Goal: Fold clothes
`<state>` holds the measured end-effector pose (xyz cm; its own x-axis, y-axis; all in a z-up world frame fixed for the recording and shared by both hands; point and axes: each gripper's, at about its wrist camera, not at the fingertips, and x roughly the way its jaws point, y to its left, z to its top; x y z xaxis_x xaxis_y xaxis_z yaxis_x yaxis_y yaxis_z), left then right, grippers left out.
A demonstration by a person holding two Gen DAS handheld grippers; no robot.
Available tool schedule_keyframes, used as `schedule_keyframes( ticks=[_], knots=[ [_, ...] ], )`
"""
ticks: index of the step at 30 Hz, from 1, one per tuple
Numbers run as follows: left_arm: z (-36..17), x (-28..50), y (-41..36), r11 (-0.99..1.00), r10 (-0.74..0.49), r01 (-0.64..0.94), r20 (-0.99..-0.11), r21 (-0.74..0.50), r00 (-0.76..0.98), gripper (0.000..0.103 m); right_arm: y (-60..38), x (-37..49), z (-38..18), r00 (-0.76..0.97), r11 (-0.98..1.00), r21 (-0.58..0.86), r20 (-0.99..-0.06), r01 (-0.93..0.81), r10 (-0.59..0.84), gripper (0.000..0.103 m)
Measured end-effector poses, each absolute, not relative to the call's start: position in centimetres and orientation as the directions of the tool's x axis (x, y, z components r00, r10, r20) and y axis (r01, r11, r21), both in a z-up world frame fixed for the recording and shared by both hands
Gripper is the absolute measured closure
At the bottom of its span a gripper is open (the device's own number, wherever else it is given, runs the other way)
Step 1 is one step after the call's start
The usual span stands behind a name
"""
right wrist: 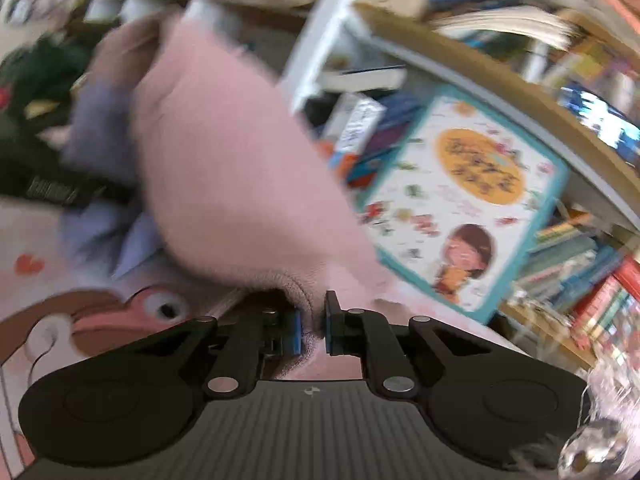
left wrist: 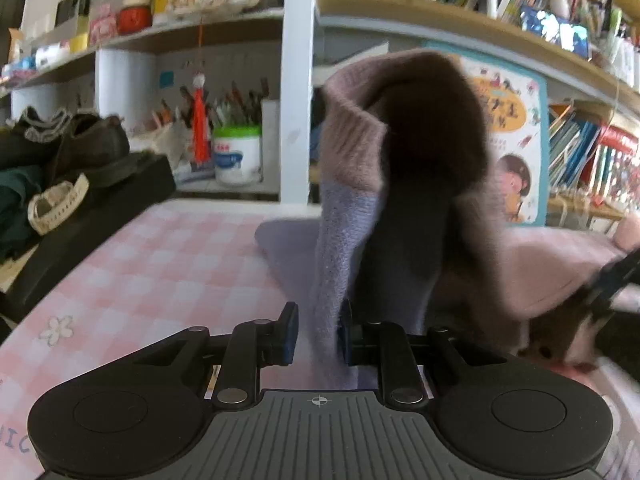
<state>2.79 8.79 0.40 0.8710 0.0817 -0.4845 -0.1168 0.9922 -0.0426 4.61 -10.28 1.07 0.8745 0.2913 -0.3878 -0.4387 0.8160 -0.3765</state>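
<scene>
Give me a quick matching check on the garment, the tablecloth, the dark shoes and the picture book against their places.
Things:
1 garment
2 tablecloth
3 dark shoes
4 picture book

Places:
A stacked at the table's left edge
B upright against the shelf at the back
C spread under the work, pink checks
D pinched in both tongs, left and right

Pairs: 1-D, 2-C, 3-A, 4-B

Black left gripper (left wrist: 318,338) and right gripper (right wrist: 312,332): blue pads, silver pivot screws, ribbed grey base with crosshair mark, round side discs.
</scene>
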Motion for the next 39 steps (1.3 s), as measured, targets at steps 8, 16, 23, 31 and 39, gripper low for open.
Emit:
schedule_keyframes(
  ticks=[8, 16, 23, 31, 39],
  knots=[
    [2.5, 0.5, 10.6, 0.978, 0.151, -0.193, -0.365, -0.082, 0.918, 0.098, -18.2, 2.0, 6.4, 0.969, 0.915, -0.339, -0.184, -0.22, 0.165, 0.095],
    [11.8, -6.8, 9.2, 0.982, 0.157, -0.147, 0.078, -0.122, 0.985, 0.097, -21.9, -6.4, 12.3, 0.983, 0.921, -0.386, 0.148, -0.047, 0.112, 0.095],
    [18.4, -13.2, 7.5, 0.986, 0.15, -0.084, 0.528, -0.146, 0.836, 0.097, -25.4, -13.9, 19.0, 0.844, 0.979, -0.199, 0.514, -0.054, 0.151, 0.095],
    [17.7, -4.6, 7.5, 0.991, 0.01, 0.015, 0.188, -0.133, 0.982, 0.097, -26.7, -8.8, 18.3, 0.957, 0.986, -0.141, 0.263, -0.086, 0.121, 0.094],
    [6.1, 7.2, 6.5, 0.995, -0.018, -0.016, -0.351, -0.094, 0.936, 0.091, -26.9, 3.2, 6.4, 0.922, 0.984, -0.086, -0.37, -0.158, 0.116, 0.094]
  ],
)
